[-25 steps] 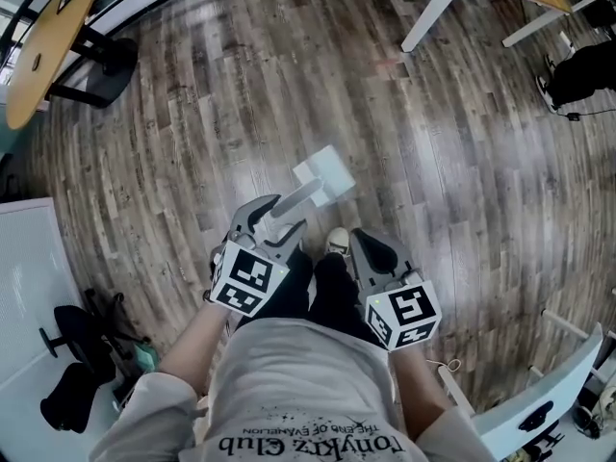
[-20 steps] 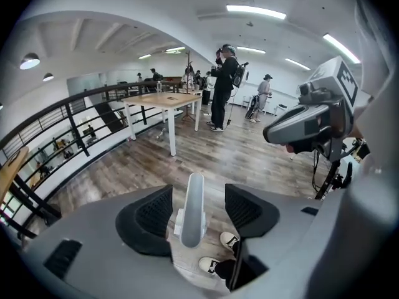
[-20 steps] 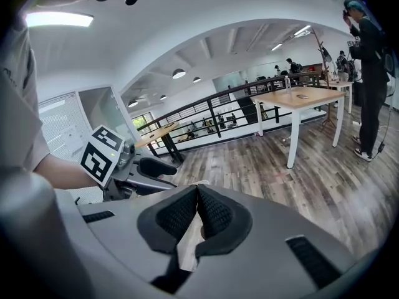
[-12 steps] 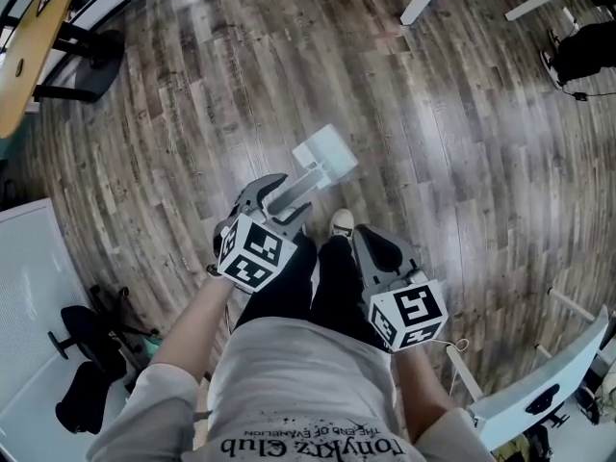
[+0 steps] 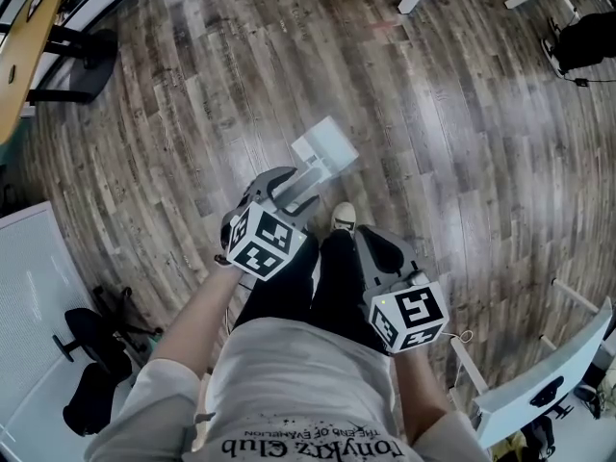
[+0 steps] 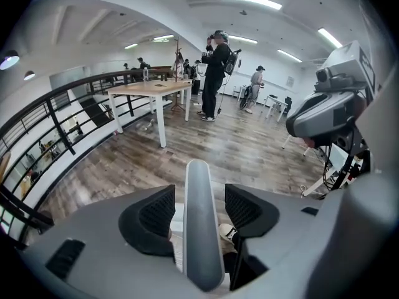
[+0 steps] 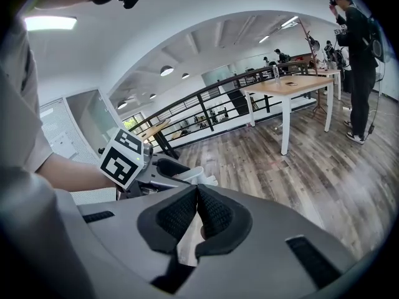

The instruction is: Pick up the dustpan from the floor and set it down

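One change: left claw jaws just opened wide. Dustpan handle sits loose between them, ungripped. Dustpan looks down on floor, so set-down likely done. Right claw closed, empty.

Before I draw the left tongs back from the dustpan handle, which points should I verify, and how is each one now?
1. Left tongs released: ok. They have just been opening, and the handle stands between the pads with a gap on each side.
2. Dustpan down on the floor: looks ok in the head view, but the contact itself cannot be told.
3. Handle will stay up alone: cannot tell.
4. Right tongs free: ok, shut with nothing between them.
5. Shoe away from the pan: ok, it lies beside the handle, apart from it.
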A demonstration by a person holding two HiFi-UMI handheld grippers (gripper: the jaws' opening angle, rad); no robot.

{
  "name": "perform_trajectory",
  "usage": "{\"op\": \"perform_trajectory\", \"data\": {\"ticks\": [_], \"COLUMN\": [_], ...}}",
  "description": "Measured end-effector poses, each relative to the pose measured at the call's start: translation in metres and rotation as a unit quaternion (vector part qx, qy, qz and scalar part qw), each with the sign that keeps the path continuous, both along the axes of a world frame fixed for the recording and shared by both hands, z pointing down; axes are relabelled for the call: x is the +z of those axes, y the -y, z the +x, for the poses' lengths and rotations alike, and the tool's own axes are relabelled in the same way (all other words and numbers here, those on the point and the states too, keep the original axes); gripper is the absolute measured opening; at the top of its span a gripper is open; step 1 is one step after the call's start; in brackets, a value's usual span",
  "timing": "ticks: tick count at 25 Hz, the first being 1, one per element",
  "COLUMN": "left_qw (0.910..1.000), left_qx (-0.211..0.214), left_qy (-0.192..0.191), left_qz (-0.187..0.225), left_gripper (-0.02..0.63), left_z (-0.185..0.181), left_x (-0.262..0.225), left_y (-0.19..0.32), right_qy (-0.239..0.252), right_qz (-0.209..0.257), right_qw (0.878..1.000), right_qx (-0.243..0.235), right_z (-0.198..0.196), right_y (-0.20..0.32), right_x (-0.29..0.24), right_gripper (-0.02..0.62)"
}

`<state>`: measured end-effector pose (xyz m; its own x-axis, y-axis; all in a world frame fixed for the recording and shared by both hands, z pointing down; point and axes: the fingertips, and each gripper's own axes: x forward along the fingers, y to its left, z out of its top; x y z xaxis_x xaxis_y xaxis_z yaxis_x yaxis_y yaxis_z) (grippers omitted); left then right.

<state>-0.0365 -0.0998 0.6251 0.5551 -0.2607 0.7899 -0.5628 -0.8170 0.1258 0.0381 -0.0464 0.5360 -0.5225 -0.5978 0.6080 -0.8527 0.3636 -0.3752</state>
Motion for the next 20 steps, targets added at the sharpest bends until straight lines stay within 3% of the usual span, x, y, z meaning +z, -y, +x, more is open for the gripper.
{"op": "perform_trajectory", "data": {"ticks": [13,20], "left_qw": [0.9997,0.9998], "left_qx": [-0.002,0.001], "left_qy": [-0.002,0.002], "left_qz": [-0.024,-0.020], "left_gripper": [0.221,0.130], "left_z": [0.005,0.010], "left_x": [0.018,0.019], "left_y": [0.004,0.004], "right_qy": [0.004,0.007], "right_qz": [-0.011,-0.013], "right_qw": [1.000,1.000], "right_qx": [0.003,0.005], "right_z": [0.000,0.003], "right_y": [-0.001,-0.003], "right_x": [0.006,0.008], "right_gripper": [0.026,0.026]}}
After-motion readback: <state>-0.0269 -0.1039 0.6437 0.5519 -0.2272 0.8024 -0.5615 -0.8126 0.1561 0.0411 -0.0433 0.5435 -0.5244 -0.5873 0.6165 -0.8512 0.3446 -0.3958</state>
